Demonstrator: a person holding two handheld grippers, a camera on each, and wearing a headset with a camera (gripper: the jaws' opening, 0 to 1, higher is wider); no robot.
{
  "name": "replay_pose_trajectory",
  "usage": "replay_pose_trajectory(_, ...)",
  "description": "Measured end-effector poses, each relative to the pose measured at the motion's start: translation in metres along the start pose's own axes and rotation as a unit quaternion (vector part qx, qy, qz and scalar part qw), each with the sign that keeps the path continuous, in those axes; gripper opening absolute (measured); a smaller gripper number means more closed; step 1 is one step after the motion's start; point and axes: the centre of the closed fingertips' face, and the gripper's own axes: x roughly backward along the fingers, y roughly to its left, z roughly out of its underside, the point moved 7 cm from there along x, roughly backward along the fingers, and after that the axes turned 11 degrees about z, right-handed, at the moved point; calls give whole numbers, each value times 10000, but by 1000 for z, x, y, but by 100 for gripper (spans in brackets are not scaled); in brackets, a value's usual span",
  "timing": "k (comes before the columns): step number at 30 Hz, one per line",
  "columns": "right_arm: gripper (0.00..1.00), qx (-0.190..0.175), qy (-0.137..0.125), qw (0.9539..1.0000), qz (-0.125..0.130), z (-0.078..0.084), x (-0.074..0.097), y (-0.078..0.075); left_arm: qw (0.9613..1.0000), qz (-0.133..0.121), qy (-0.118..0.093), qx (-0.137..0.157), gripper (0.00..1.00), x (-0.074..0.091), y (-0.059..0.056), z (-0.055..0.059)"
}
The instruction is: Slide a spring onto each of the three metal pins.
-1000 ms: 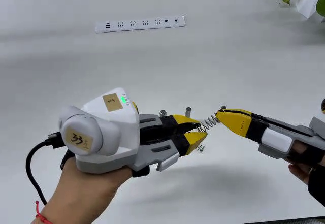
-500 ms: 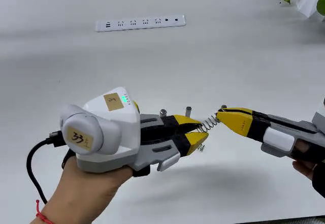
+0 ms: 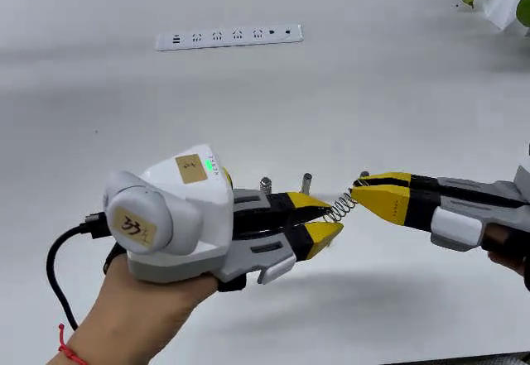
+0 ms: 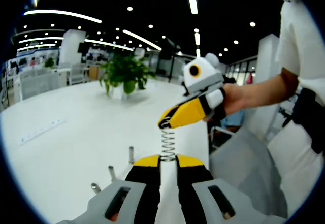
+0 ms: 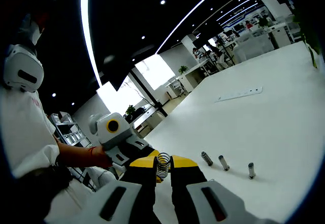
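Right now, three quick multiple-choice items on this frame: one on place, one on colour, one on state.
1. Where is the spring?
A) on a pin
B) flat on the table
C) in the air between the two tool tips

2. What colour are the tool tips?
A) yellow
B) red
C) green

3. The right tool is:
A) wide open
B) shut on the spring
C) shut on a pin

Answers:
1 C: the spring spans from the left tool to the right tool, off the pins.
2 A: both tips are yellow in the head view.
3 B: the right gripper view shows the coil pinched between its jaws.
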Motion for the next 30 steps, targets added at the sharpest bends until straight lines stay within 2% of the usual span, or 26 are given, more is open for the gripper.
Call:
replay_pose_trajectory(7, 12, 447, 255, 9987, -43, -6, 0, 4, 10000, 31, 40, -17, 11, -1, -1, 1)
replay_pose_trajectory(16, 12, 1191, 638, 9908, -115, -10, -4, 12, 9999, 85, 54, -52, 12, -2, -3, 0)
replay_pose_trajectory(30, 12, 1682, 829, 9822, -139, -11, -8, 14, 9999, 103, 69, -54, 11, -2, -3, 2)
